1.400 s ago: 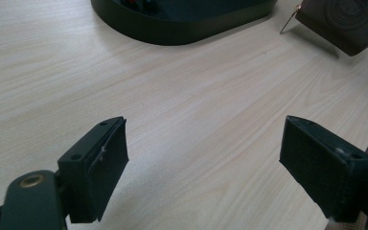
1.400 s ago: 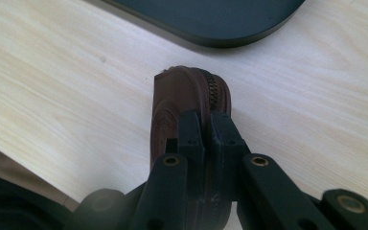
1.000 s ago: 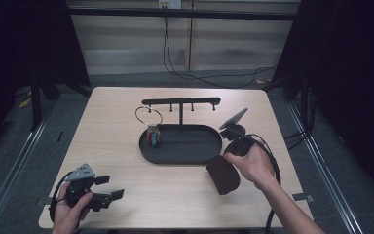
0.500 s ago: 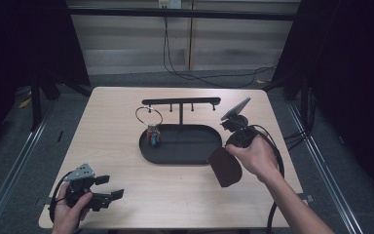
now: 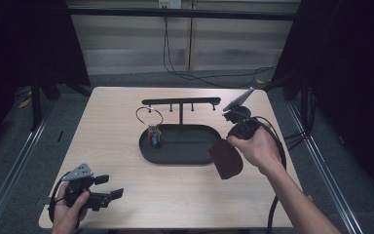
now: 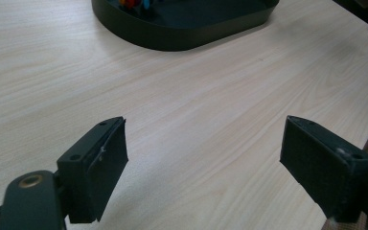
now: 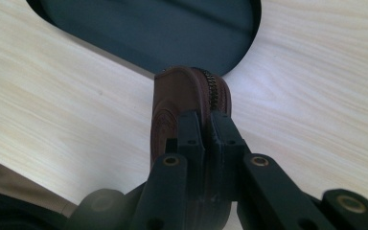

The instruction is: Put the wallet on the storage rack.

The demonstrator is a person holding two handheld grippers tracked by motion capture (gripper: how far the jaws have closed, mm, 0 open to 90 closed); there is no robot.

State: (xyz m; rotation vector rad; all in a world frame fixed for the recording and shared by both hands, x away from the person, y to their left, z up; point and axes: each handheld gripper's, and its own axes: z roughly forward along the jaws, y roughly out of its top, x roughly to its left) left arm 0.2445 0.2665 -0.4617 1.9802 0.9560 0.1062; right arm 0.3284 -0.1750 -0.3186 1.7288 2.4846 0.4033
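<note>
My right gripper [image 5: 233,144] is shut on a dark brown zip pouch [image 5: 226,158], held in the air off the right end of the black oval tray [image 5: 185,155]. In the right gripper view the jaws pinch the brown pouch [image 7: 187,96] along its zipper edge, above the rim of the tray [image 7: 148,28]. A key ring with coloured keys [image 5: 152,130] hangs from the T-shaped black rack [image 5: 181,102] over the tray's left end. My left gripper [image 5: 108,187] stands open low over the table's front left corner; its jaws [image 6: 203,170] hold nothing between them.
The tray [image 6: 182,36] lies ahead of the left gripper across bare light wood. Cables trail from both grippers. The table's right edge and a dark floor with metal rails [image 5: 321,146] lie beside the right arm.
My right gripper has risen and moved away from me a little with the pouch, which now hangs closer to the tray's right end. The left gripper has stayed still.
</note>
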